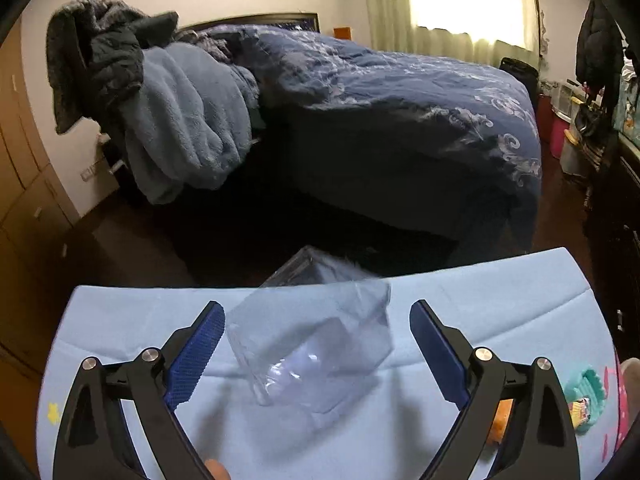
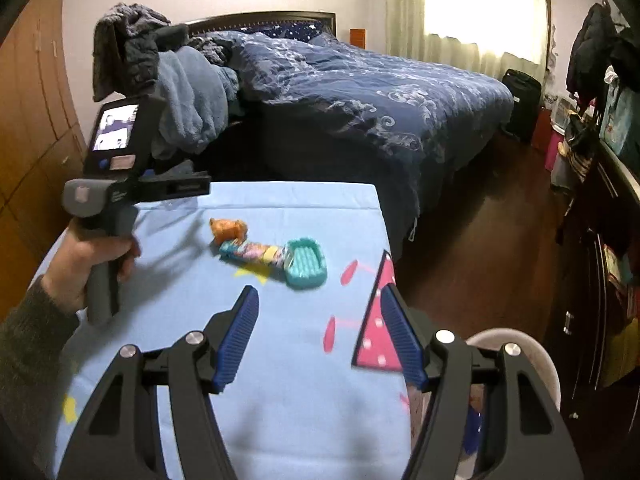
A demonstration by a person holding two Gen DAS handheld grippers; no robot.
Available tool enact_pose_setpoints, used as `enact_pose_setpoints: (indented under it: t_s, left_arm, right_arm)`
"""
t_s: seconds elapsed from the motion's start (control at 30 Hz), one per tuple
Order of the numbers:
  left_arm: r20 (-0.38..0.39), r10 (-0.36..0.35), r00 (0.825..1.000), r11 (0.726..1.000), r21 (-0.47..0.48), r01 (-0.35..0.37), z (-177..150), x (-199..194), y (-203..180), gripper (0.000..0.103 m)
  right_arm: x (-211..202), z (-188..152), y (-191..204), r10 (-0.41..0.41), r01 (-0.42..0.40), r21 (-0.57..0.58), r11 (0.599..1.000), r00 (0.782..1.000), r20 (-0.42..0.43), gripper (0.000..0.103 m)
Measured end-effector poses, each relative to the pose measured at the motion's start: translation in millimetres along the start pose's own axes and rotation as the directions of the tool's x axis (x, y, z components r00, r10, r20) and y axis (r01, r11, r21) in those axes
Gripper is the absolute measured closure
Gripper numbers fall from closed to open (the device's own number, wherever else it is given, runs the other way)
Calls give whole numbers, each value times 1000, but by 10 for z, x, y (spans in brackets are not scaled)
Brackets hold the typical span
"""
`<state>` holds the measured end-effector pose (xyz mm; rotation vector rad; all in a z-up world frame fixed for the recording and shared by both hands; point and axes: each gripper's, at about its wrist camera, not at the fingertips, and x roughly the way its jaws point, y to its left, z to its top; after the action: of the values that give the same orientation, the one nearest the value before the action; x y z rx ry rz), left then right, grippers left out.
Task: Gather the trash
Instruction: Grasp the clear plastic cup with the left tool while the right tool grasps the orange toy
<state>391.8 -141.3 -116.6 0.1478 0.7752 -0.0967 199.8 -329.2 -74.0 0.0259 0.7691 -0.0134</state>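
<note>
Clear plastic, a crumpled transparent container [image 1: 316, 344], is sitting between the spread fingers of the left gripper [image 1: 316, 356], nearer the left pad than the right one and touching neither as far as the blur allows; it is smeared enough that I cannot tell whether it is resting on the pale blue worktop [image 1: 500, 300] or hanging just above it. The left gripper is gaping wide, holding nothing.

In the right wrist view, the right gripper [image 2: 318, 338] is also standing wide open and empty, hovering over the near part of the worktop beside a pink dotted triangle [image 2: 378, 340] printed on the cover. Ahead of it, well apart from its fingertips, an orange wrapper [image 2: 228, 229], a multicoloured packet [image 2: 252, 252] and a teal ridged tray [image 2: 306, 264] are lying in a loose row, the packet touching the tray. A white bin [image 2: 532, 356] is showing below the right edge of the worktop, behind the right finger. A bed with a navy quilt [image 2: 360, 92] is filling the background.
</note>
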Motion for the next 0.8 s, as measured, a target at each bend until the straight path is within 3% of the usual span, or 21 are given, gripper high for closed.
enact_pose_setpoints:
  t_s: [0.1, 0.13, 0.2, 0.33, 0.57, 0.8]
  left_arm:
    - [-38, -18, 999, 1000, 3, 18, -19, 72, 18, 27]
    - [-56, -20, 998, 1000, 12, 20, -38, 113, 11, 37]
    - [-96, -21, 995, 1000, 19, 23, -68, 188, 14, 43]
    - [-86, -14, 996, 1000, 23, 16, -104, 125, 62, 53]
    - [-67, -3, 998, 1000, 19, 5, -239, -86, 291, 57]
    - [-47, -6, 999, 1000, -20, 5, -360, -299, 634, 57]
  right_arm:
    - [275, 105, 30, -4, 4, 1, 1000, 999, -33, 38]
    - [379, 138, 43, -4, 4, -3, 1000, 999, -45, 39]
    - [549, 164, 75, -9, 8, -9, 1000, 997, -71, 39]
    - [782, 208, 187, 11, -14, -33, 999, 995, -100, 39]
    - [960, 362, 609, 74, -84, -116, 990, 994, -83, 39]
    - [1291, 479, 941, 72, -94, -187, 978, 990, -120, 37]
